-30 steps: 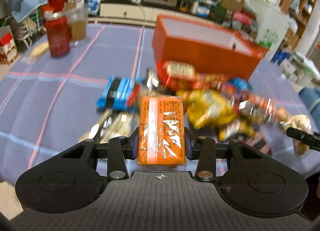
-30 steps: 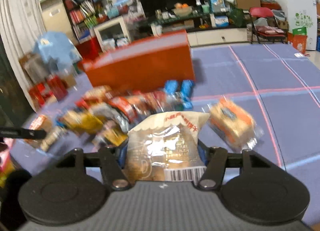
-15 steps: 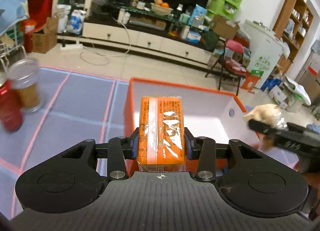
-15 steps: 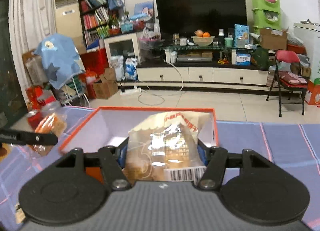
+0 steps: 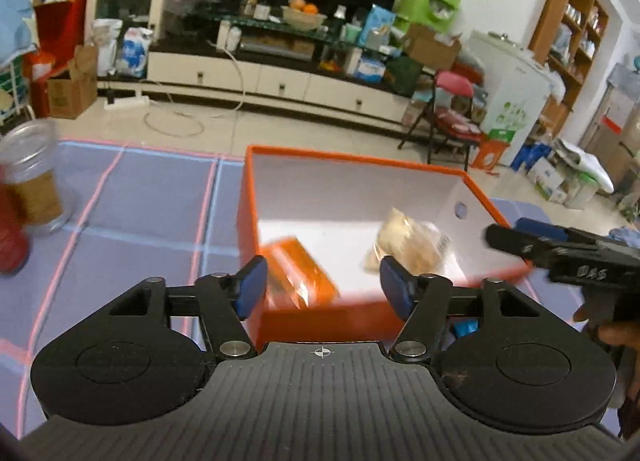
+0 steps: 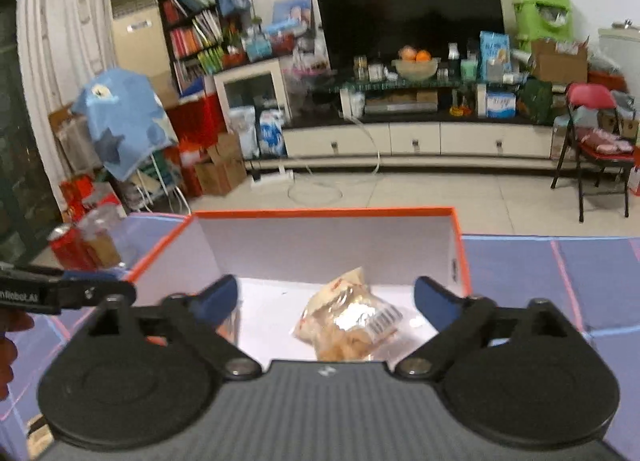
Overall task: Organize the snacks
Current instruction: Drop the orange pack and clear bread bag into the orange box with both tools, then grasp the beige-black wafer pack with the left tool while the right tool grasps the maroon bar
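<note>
An orange box (image 5: 472,185) with a white inside stands on the blue checked tablecloth. In it lie an orange snack pack (image 5: 298,271) and a clear bag of pale biscuits (image 5: 408,247). My left gripper (image 5: 322,287) is open and empty above the box's near wall. My right gripper (image 6: 326,301) is open and empty above the box (image 6: 460,253), over the biscuit bag (image 6: 348,321). The right gripper also shows in the left wrist view (image 5: 520,245), the left gripper at the left edge of the right wrist view (image 6: 92,293).
A clear jar (image 5: 34,185) and a red can (image 5: 10,245) stand on the table (image 5: 152,197) left of the box; both show in the right wrist view (image 6: 86,243). A TV stand, shelves and a folding chair (image 6: 596,149) lie beyond the table.
Both grippers opened and let go: the orange pack and the biscuit bag dropped into the box. Before that both moved from the snack pile to above the box.
</note>
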### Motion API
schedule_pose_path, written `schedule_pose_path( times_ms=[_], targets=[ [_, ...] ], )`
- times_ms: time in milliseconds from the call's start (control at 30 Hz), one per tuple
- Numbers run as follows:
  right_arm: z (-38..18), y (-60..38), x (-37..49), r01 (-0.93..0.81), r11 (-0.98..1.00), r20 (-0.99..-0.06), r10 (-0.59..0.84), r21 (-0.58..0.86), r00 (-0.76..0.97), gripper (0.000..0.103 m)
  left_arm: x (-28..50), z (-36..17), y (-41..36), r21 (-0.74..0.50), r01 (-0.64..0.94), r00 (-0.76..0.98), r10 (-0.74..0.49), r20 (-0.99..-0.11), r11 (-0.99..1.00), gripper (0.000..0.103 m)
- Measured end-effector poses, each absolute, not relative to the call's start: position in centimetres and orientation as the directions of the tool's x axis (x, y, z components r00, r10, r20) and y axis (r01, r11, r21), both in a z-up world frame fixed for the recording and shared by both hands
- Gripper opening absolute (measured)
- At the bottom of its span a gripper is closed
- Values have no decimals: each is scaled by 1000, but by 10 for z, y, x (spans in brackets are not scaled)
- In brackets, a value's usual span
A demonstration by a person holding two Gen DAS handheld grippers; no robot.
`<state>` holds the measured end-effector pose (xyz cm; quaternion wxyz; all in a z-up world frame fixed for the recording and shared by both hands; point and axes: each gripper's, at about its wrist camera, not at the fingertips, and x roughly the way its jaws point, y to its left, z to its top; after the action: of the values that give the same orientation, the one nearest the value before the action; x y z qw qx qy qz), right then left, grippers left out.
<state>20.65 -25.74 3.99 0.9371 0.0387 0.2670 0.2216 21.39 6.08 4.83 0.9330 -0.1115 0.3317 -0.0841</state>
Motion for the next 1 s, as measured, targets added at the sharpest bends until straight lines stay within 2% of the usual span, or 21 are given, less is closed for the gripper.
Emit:
schedule_pose_path(
  times_ms=[67,100,200,300,333,367,433,567,700,800,833,1000],
  targets=[
    [39,-272,175,-381,902,-485,430,200,762,96,178,47,59,-242,78,769,-213,-602,967,40],
    [36,-280,159,-363,909,-483,417,205,770,102,160,43,57,-227,66,766,-195,-613,972,40],
    [21,-299,117,-280,937,-527,349,207,775,102,117,28,48,-195,32,742,-154,-653,980,40],
    [3,-316,79,-188,959,-564,278,212,777,102,81,9,40,-242,20,708,-184,-682,970,41],
    [-3,-321,68,-143,968,-579,240,208,779,102,69,3,36,-254,23,704,-196,-682,967,43],
    [-9,-324,57,-105,973,-595,210,206,776,102,61,-3,32,-255,10,699,-189,-690,967,54],
    [-19,-327,36,-108,971,-605,217,212,766,103,47,-14,26,-255,-28,683,-168,-711,967,67],
    [-29,-317,6,-169,974,-601,226,152,767,103,32,-30,15,-267,-39,652,-178,-737,963,64],
    [-37,-309,-1,-227,960,-615,279,163,738,102,25,-36,13,-283,-39,665,-186,-723,958,63],
    [-48,-306,7,-201,964,-674,264,172,690,102,22,-40,14,-284,-48,669,-180,-721,958,62],
    [-54,-308,10,-176,966,-695,260,191,670,102,20,-40,14,-278,-53,675,-171,-718,959,62],
    [-54,-336,6,-104,930,-618,315,352,721,102,18,-41,16,-242,-43,682,-148,-716,969,62]
  ],
)
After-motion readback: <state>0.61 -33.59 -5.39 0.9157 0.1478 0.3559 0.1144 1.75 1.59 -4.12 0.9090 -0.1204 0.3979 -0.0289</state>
